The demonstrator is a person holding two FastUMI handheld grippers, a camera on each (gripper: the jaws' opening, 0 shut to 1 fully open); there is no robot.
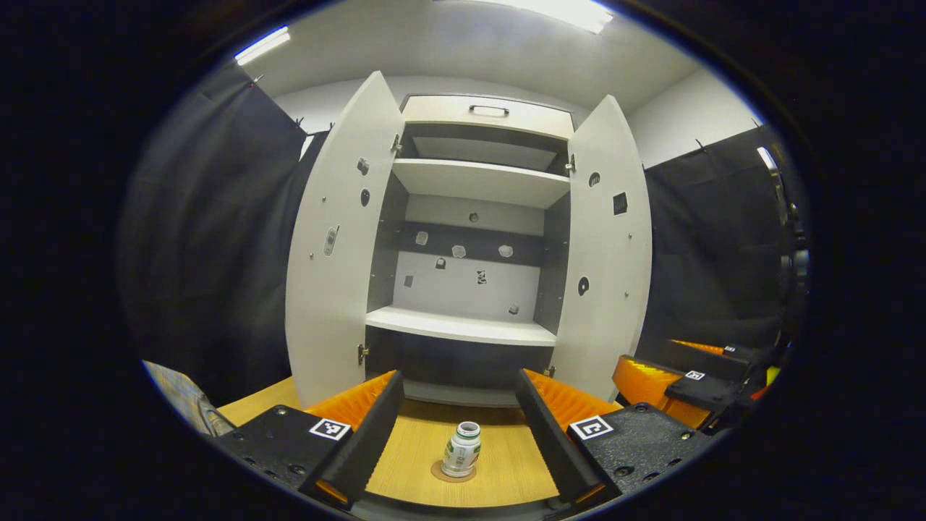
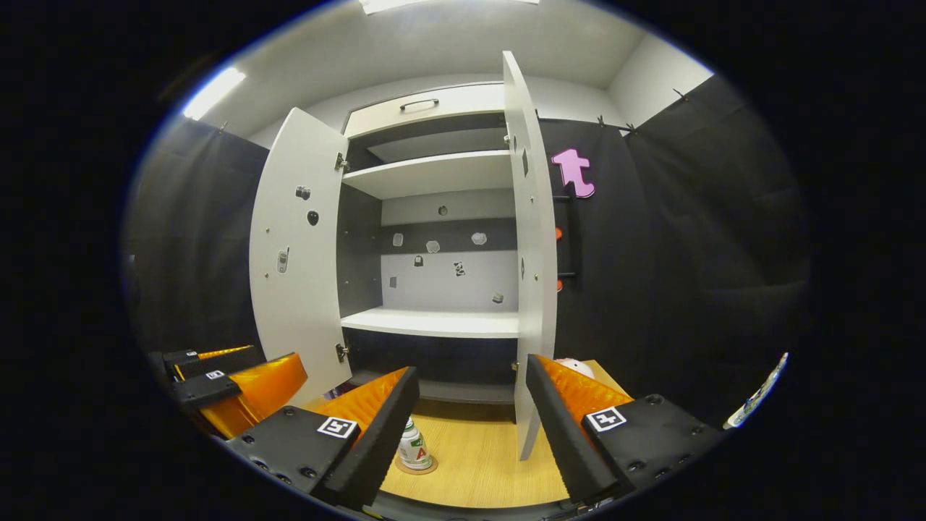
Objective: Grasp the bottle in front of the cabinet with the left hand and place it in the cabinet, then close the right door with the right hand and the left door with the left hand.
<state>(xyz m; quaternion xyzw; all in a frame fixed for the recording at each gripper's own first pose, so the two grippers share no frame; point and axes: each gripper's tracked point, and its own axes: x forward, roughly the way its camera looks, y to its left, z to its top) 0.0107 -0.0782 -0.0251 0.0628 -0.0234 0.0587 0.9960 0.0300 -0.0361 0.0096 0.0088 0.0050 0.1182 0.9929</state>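
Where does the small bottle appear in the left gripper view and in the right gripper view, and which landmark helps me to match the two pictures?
Left gripper view: the bottle stands low at the centre, on the table between the left tool's fingers.
Right gripper view: the bottle is low, left of centre, partly hidden by the right tool's left finger.
Shared landmark: the open cabinet's lower shelf, behind the bottle.

- One bottle (image 1: 461,449) stands on the table (image 1: 506,470), near its front edge.
- One cabinet (image 1: 470,246) stands at the table's back edge.
- Two cabinet doors, the left door (image 1: 340,246) and the right door (image 1: 608,253).
- Two grippers, the left gripper (image 1: 459,427) and the right gripper (image 2: 470,427).
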